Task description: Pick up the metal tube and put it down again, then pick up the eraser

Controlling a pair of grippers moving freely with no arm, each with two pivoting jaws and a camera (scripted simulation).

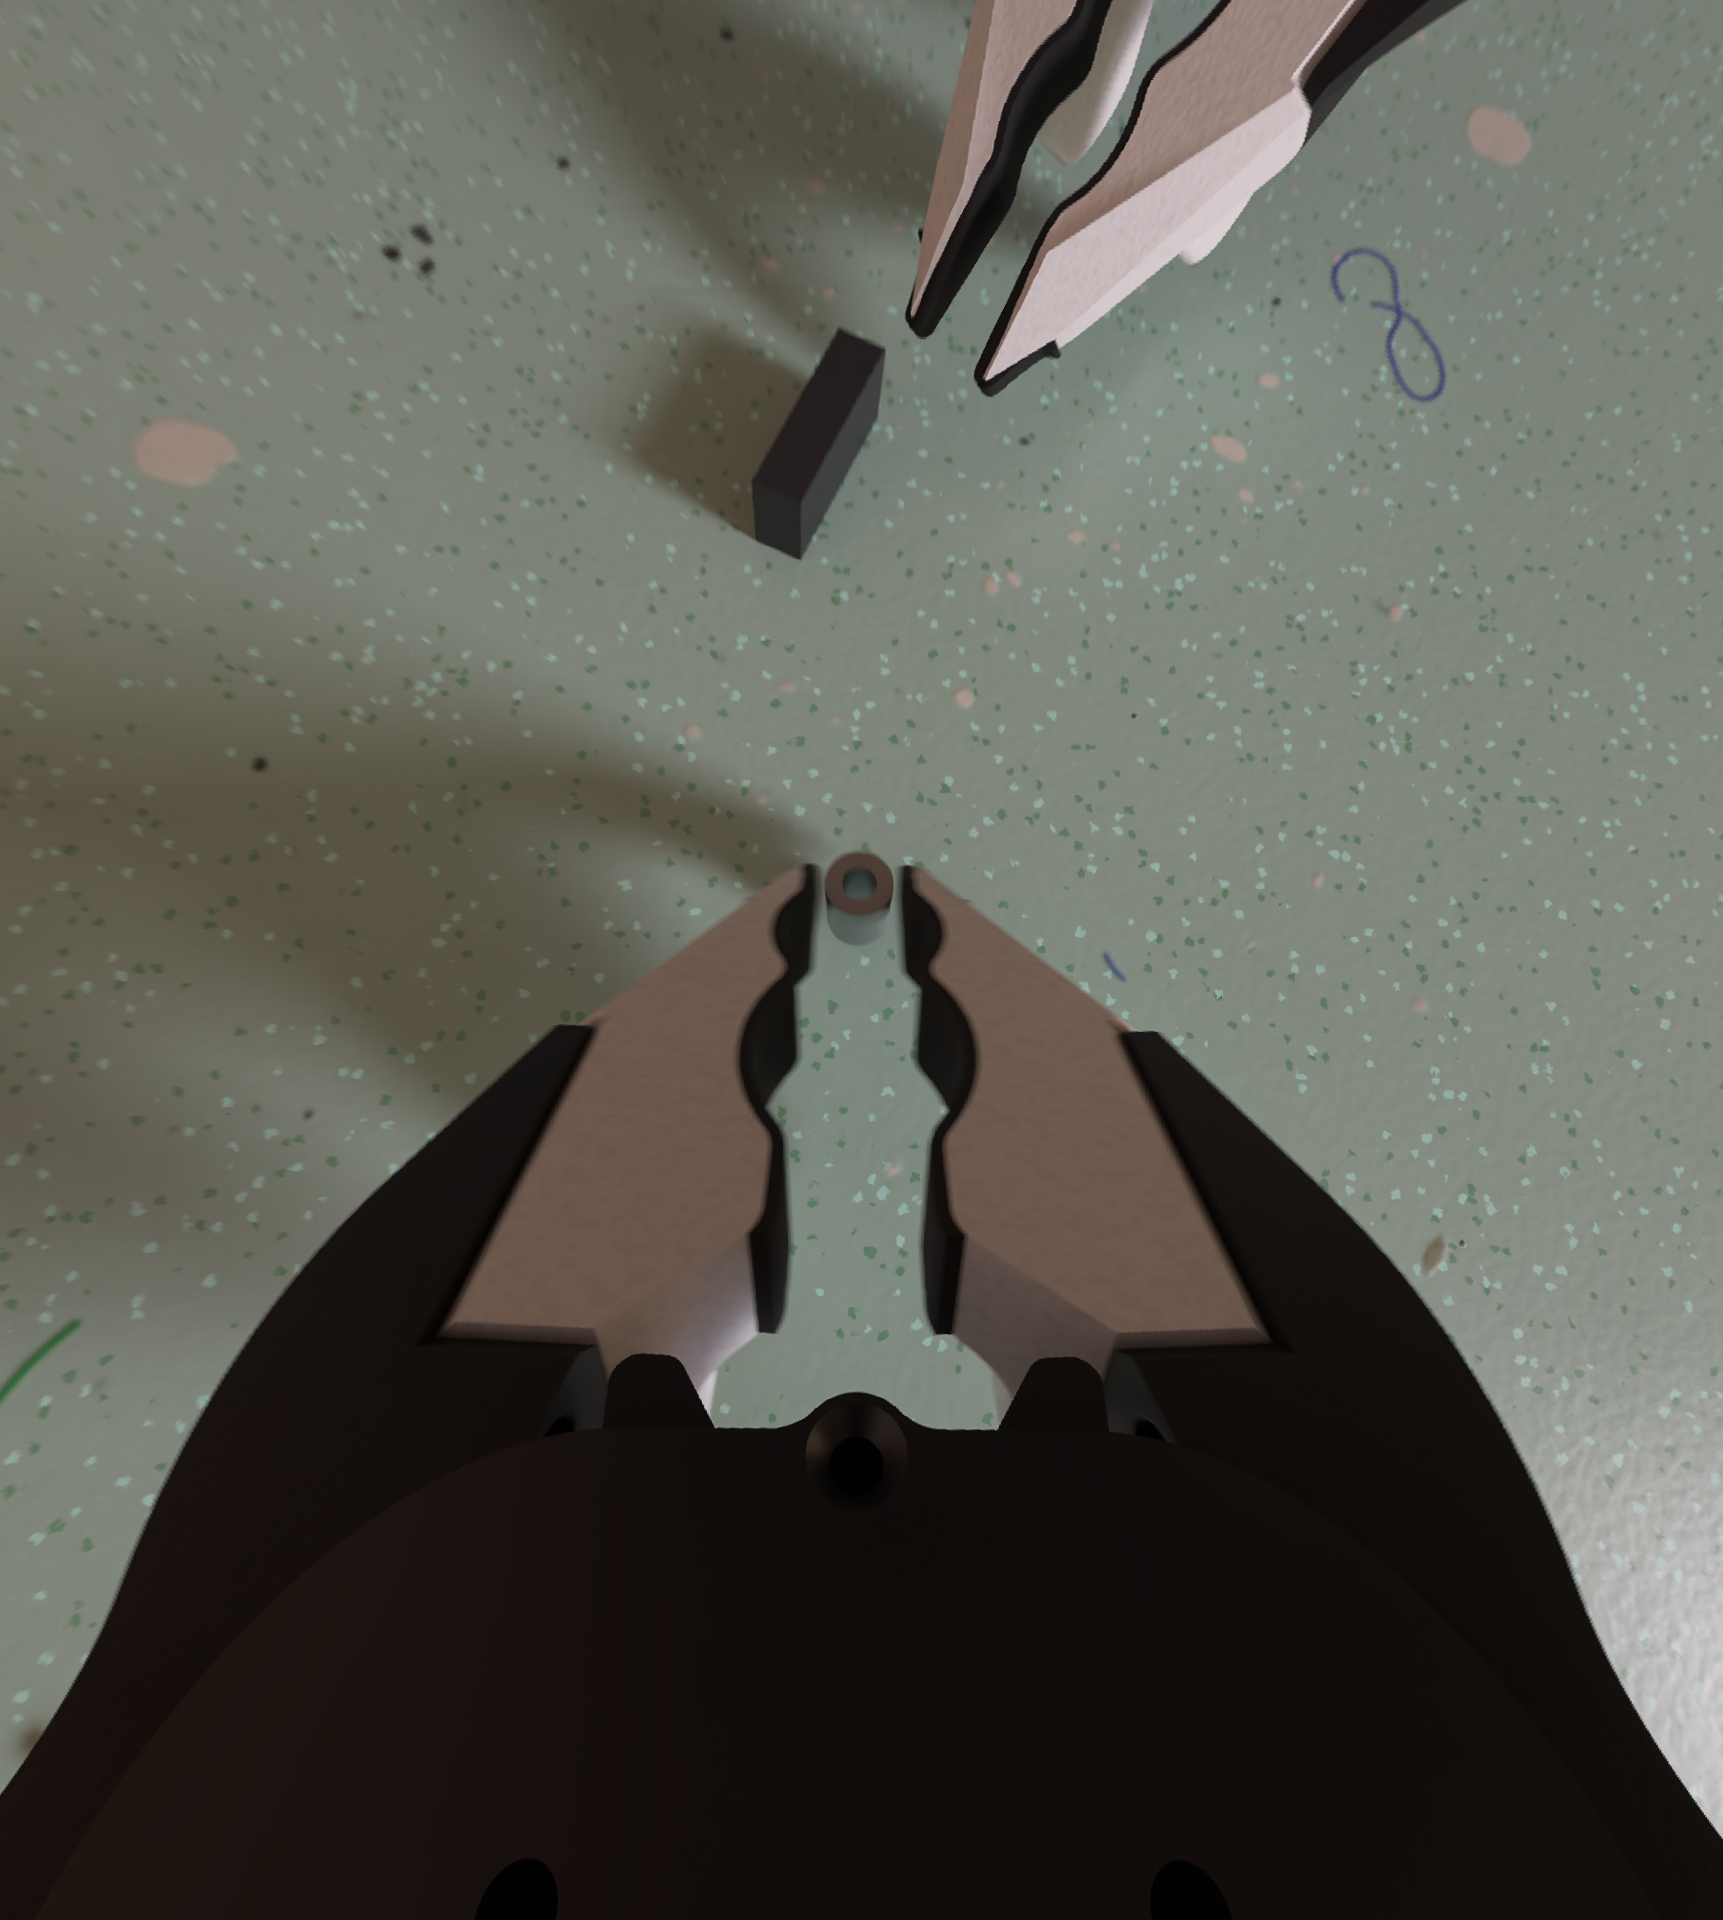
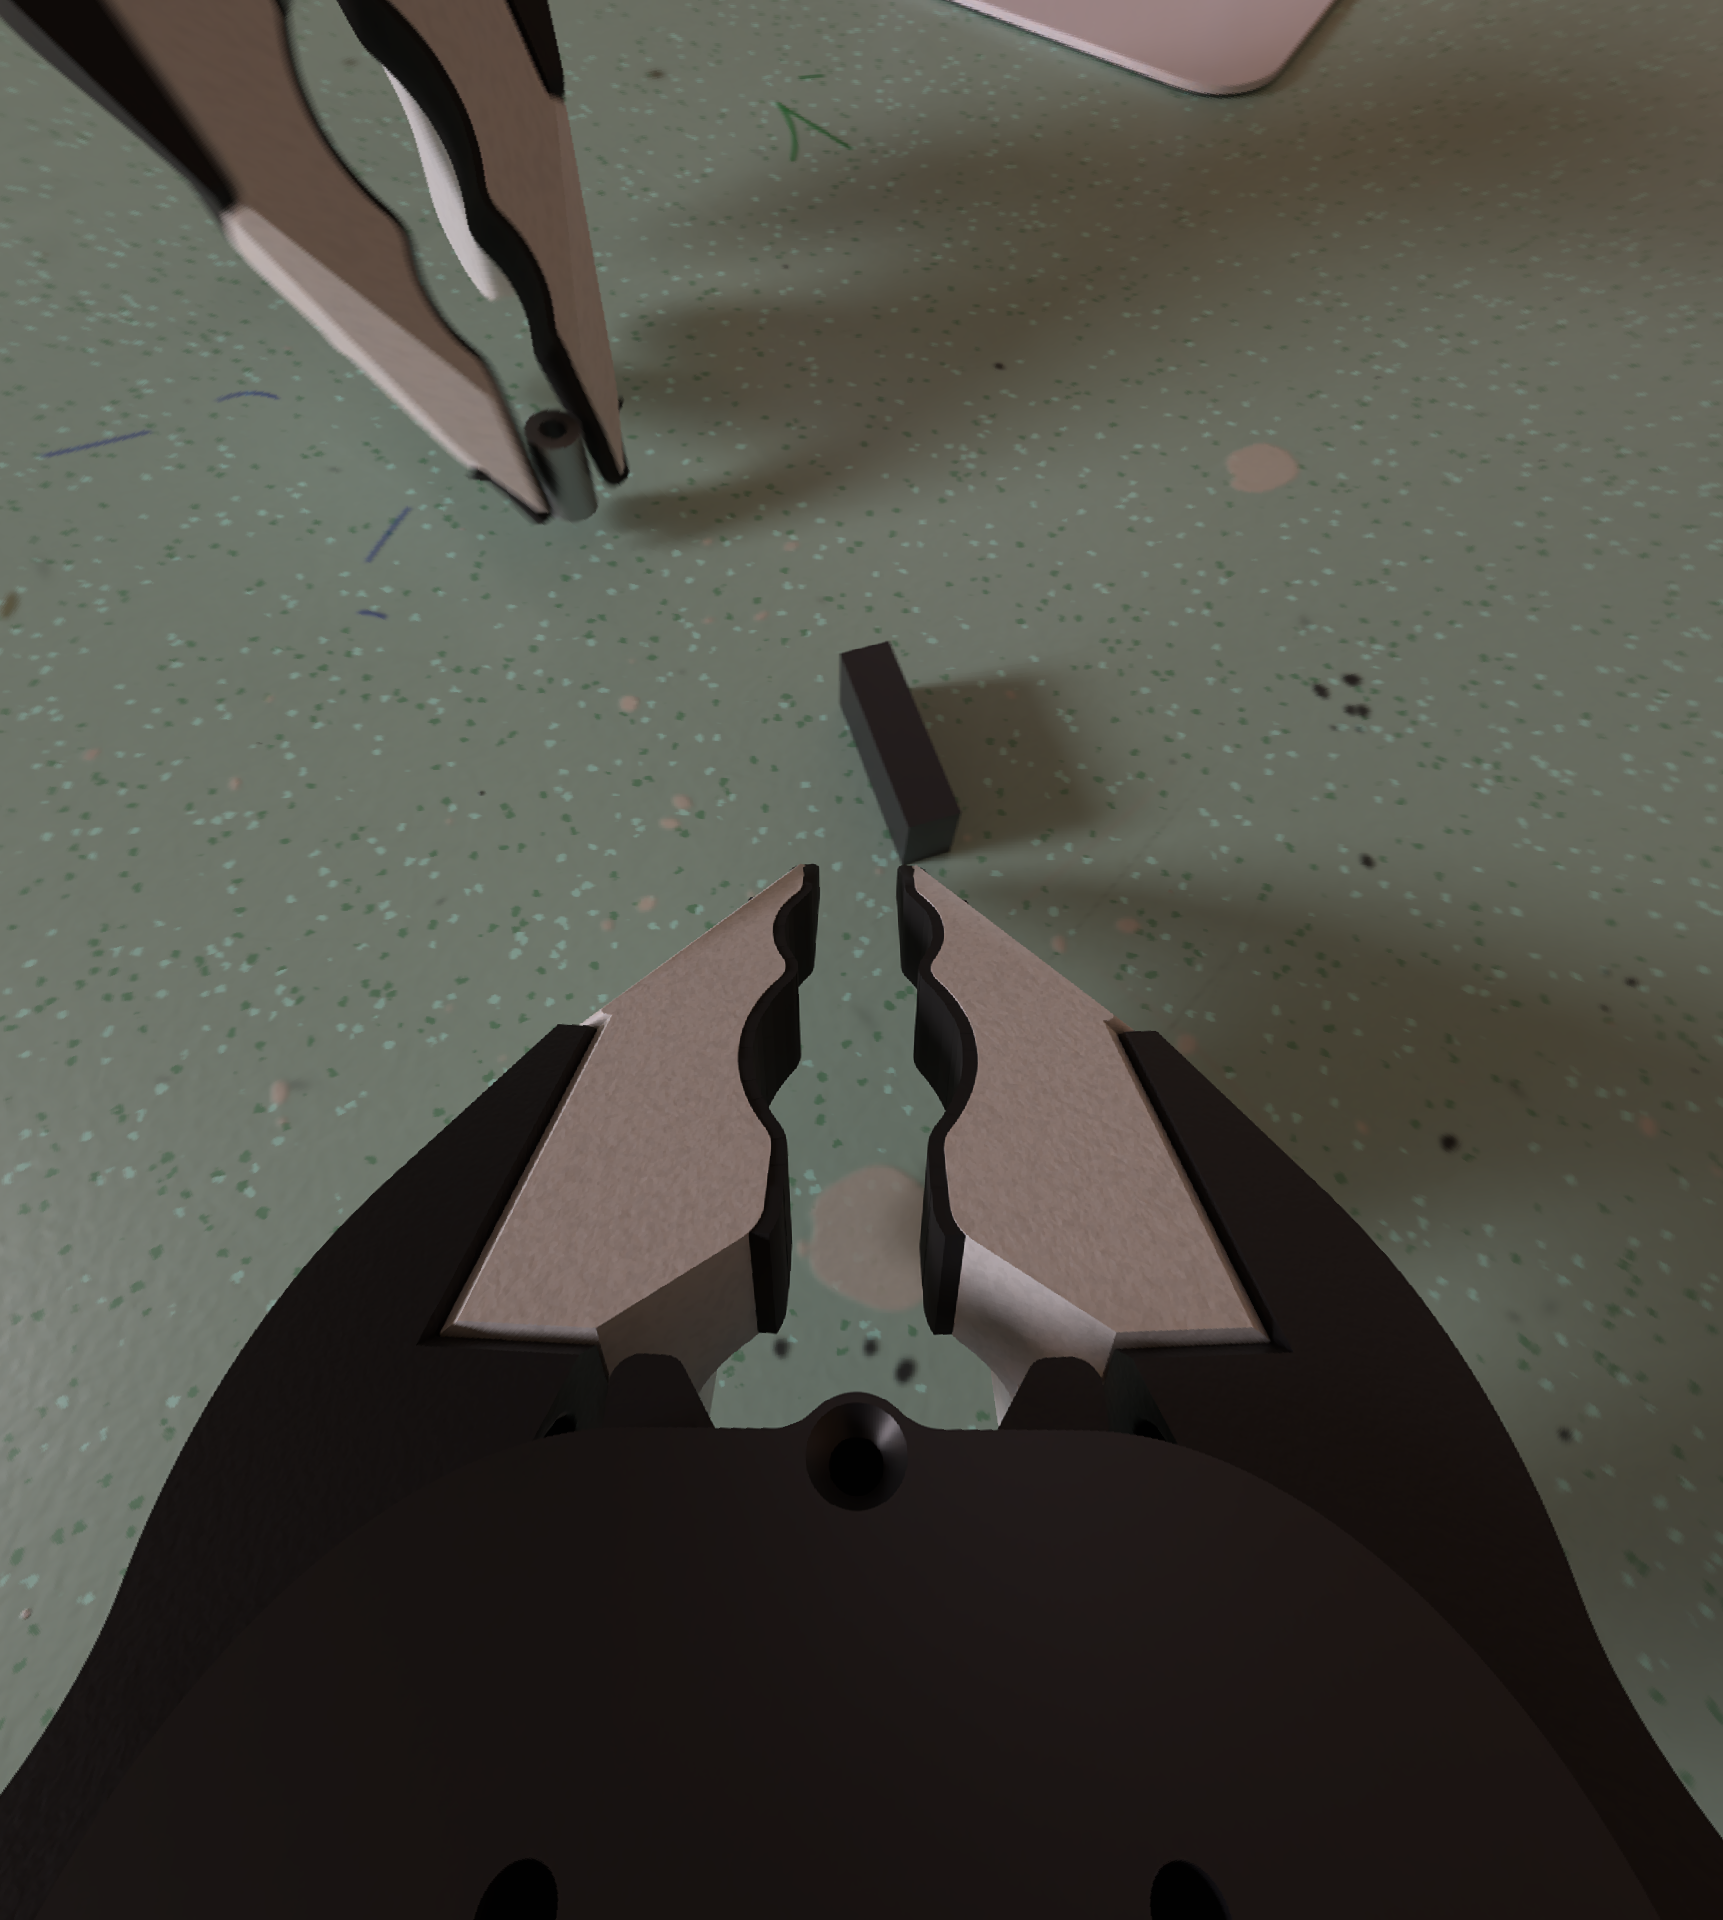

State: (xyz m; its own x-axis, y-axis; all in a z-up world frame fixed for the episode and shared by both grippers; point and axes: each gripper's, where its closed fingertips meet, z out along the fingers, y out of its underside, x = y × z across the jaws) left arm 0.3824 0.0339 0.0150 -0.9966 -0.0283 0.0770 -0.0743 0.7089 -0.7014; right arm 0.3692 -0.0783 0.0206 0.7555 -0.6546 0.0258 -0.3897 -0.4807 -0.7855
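A small metal tube (image 1: 859, 906) stands upright on the green speckled table, between the fingertips of my left gripper (image 1: 859, 883). The jaws sit narrowly on either side of it with a thin gap on each side, so the gripper is open around it. The right wrist view shows the same tube (image 2: 561, 468) and left gripper (image 2: 571, 499) at the upper left. The eraser (image 1: 821, 447), a dark block, lies flat on the table. My right gripper (image 2: 858, 883) is slightly open and empty, with its tips just short of the eraser's (image 2: 898, 758) near end. The right gripper also shows in the left wrist view (image 1: 950, 353).
A pale flat object (image 2: 1148, 42) lies at the far top right edge. The table (image 2: 1356, 935) bears pen scribbles, pinkish stains and dark spots. The two grippers face each other across the eraser.
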